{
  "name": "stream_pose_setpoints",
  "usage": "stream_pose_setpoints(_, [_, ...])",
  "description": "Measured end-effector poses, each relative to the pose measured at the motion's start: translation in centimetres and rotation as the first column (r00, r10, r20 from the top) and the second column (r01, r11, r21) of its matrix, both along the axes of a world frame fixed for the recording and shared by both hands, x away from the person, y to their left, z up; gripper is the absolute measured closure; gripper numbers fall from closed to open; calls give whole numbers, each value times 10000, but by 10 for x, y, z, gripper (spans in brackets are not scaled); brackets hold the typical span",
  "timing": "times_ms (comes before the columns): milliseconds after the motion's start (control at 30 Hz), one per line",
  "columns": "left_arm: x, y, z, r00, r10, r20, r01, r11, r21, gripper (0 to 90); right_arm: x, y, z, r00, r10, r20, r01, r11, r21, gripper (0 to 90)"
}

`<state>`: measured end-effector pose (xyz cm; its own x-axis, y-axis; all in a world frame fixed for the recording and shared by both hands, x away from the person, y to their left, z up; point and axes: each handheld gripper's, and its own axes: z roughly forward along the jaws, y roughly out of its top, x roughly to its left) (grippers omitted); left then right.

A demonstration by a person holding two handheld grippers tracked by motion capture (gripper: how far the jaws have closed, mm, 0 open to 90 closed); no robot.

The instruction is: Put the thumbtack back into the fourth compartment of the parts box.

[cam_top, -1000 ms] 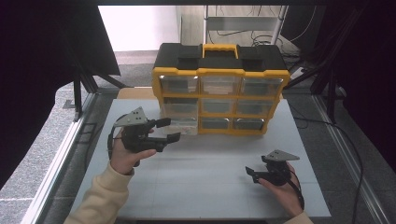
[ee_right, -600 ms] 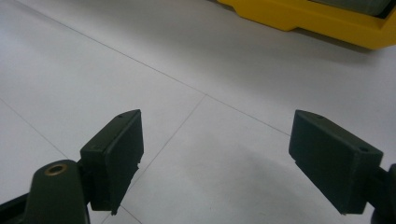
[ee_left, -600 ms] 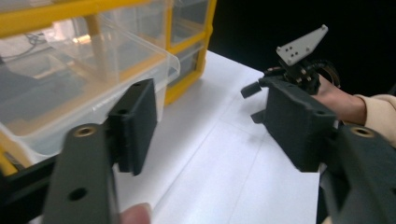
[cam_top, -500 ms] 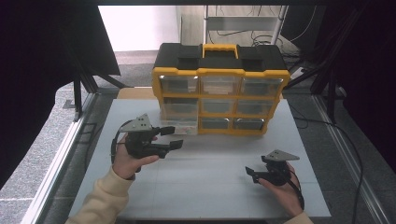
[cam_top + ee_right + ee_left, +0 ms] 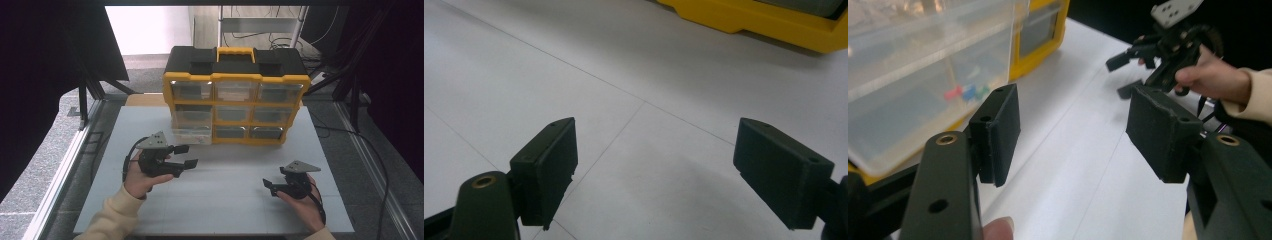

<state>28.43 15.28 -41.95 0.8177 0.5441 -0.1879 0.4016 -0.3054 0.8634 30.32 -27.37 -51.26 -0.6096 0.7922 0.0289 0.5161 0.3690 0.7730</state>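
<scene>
Gaping empty: left tongs (image 5: 185, 156) near pulled-out drawer (image 5: 192, 134); right tongs (image 5: 270, 186) likewise.

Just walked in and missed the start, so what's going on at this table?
A person holds a hand-held gripper in each hand at a white table. The left hand-held gripper, jaws open and empty, has just been closing slightly in front of a pulled-out clear plastic drawer of the yellow-and-black drawer organiser. The right hand-held gripper rests open on the table, holding nothing.

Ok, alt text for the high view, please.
A yellow-and-black drawer organizer stands at the back of a white table; its bottom-left clear drawer is pulled out. A person holds the left claw open near it and the right claw open, low.
</scene>
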Motion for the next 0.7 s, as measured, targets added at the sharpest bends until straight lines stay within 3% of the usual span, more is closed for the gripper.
stream_pose_setpoints(133, [-8, 9, -16, 9986, 510, -100, -505, 9977, 457, 374, 0, 0, 0, 10000, -6, 10, 6, 10000, 25, 181])
stream_pose_setpoints(300, [-17, 26, -41, 9918, 1211, -401, -1170, 9889, 921, 331, 0, 0, 0, 10000, 5, 36, -5, 10000, 37, 181])
stream_pose_setpoints(467, [-22, 37, -61, 9808, 1842, -643, -1748, 9759, 1308, 271, 0, 0, 1, 10000, 23, 61, -24, 10000, 40, 182])
stream_pose_setpoints(700, [-27, 46, -73, 9667, 2537, -331, -2442, 9536, 1762, 228, 0, 0, 1, 10000, 27, 76, -28, 10000, 64, 182])
